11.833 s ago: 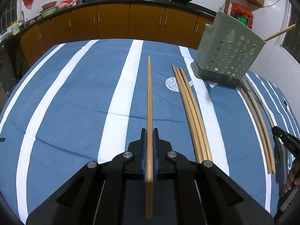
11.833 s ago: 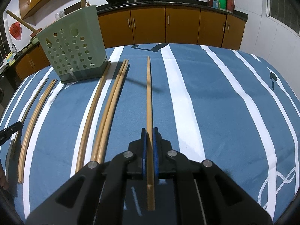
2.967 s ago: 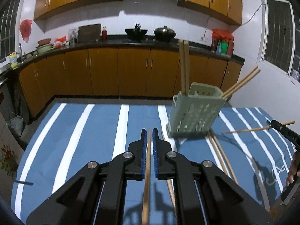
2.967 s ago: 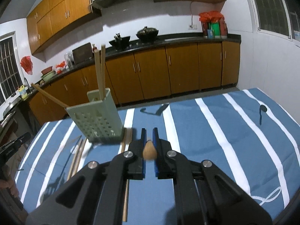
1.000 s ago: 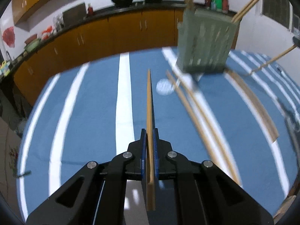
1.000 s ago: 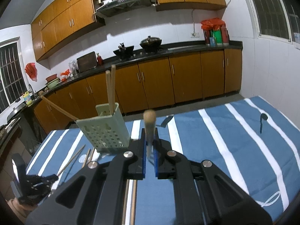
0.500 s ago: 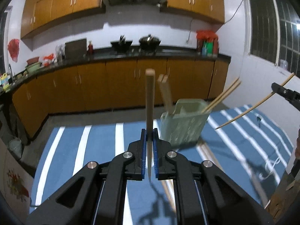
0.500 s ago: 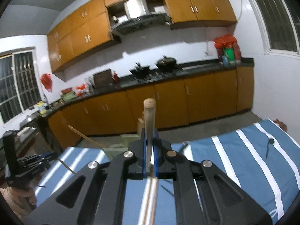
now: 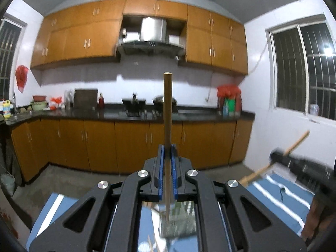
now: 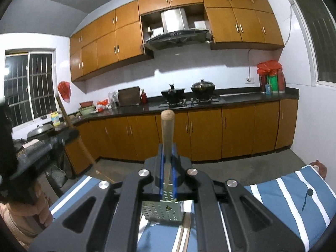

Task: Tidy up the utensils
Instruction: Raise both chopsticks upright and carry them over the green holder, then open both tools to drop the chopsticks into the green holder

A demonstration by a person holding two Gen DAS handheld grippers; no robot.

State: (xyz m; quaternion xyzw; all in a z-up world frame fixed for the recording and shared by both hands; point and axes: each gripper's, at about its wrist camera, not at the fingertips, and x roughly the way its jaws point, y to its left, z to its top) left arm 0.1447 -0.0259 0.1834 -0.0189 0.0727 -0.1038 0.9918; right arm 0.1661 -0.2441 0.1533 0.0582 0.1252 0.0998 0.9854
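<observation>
In the left wrist view my left gripper [image 9: 167, 150] is shut on a wooden chopstick [image 9: 167, 109] that stands upright between the blue pads. Its lower end hangs over the blurred green perforated holder [image 9: 178, 224]. My right gripper [image 10: 167, 148] is shut on a second chopstick [image 10: 167, 128], also upright, above the same holder [image 10: 166, 209]. Each gripper shows in the other's view: the right gripper [image 9: 275, 158] holds its stick slanted at the right edge, and the left gripper [image 10: 65, 135] is blurred at the left.
The blue cloth with white stripes [image 10: 294, 193] covers the table below. More chopsticks [image 10: 184, 237] lie on it in front of the holder. A person's sleeve [image 10: 19, 214] is at lower left. Orange kitchen cabinets [image 10: 205, 134] and a counter with pots stand beyond.
Both grippers have risen and tipped up towards level, each keeping its chopstick. The table has dropped to the bottom of both views and the holder now lies under the jaws.
</observation>
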